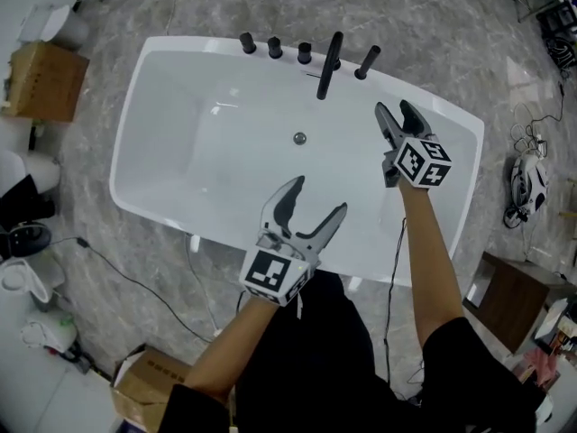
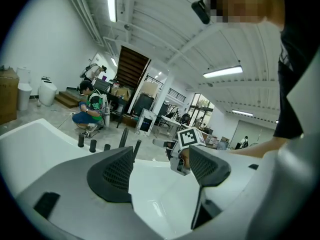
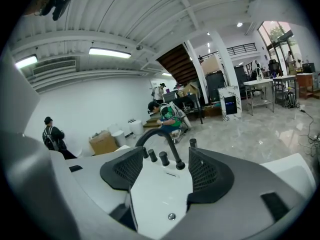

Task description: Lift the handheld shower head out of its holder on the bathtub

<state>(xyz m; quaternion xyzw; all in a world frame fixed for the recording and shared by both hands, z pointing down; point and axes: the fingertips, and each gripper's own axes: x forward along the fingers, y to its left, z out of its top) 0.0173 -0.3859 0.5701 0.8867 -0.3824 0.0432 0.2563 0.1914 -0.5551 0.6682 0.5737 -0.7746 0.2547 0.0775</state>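
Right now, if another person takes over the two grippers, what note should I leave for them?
Left gripper: open, empty, above the near side of the bathtub.
Right gripper: open, empty, above the tub, short of the far rim.
Handheld shower head: in its holder on the far rim, just right of the black spout.
Done: nothing gripped yet.
Left: reach the shower head, close on it, lift it out.
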